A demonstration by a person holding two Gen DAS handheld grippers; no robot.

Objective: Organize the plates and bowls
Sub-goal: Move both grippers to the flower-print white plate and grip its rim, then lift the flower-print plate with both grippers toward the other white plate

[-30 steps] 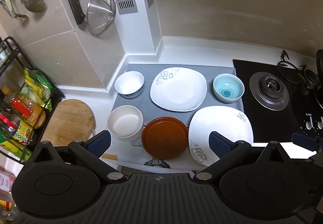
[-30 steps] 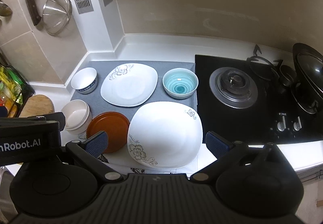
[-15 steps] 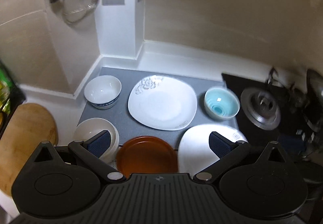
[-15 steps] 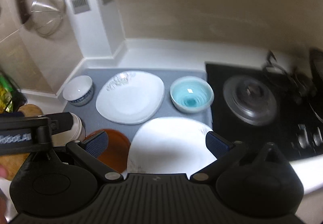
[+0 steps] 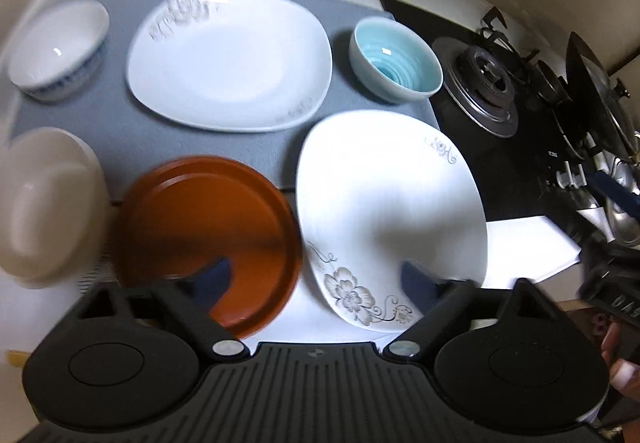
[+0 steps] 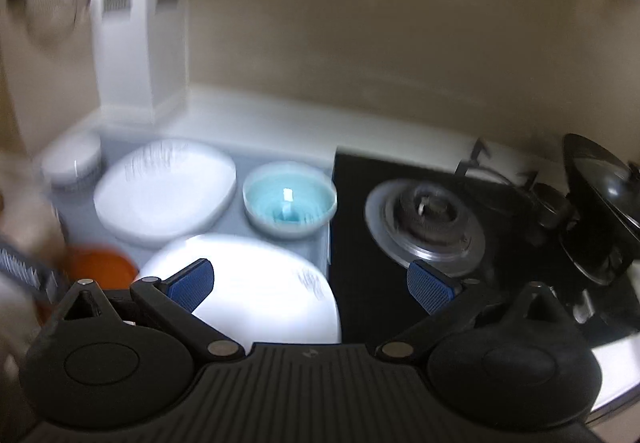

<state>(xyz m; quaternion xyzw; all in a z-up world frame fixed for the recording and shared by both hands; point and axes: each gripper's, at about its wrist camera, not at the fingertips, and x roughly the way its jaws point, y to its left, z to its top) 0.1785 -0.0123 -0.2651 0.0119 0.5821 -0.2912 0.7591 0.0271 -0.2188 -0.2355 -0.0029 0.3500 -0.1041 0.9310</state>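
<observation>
Both tongs gape wide, empty, above the counter's front edge.
Left tongs (image 5: pixel 316 277) straddle brown plate (image 5: pixel 208 239) and flowered plate (image 5: pixel 390 203); right tongs (image 6: pixel 312 285) over flowered plate beside hob (image 6: pixel 432 219).

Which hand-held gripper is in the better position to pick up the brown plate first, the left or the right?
Left, probably. The left hand-held gripper is open and low, one pad already over the brown plate. The right hand-held gripper faces the white plate and stove.

- The round plate (image 5: pixel 208 239) is plain orange-brown.
- The near square plate (image 5: pixel 384 203) is white with grey flowers.
- One bowl (image 5: pixel 396 59) is light blue with rings inside.
- The mat (image 5: pixel 120 139) is grey.
</observation>
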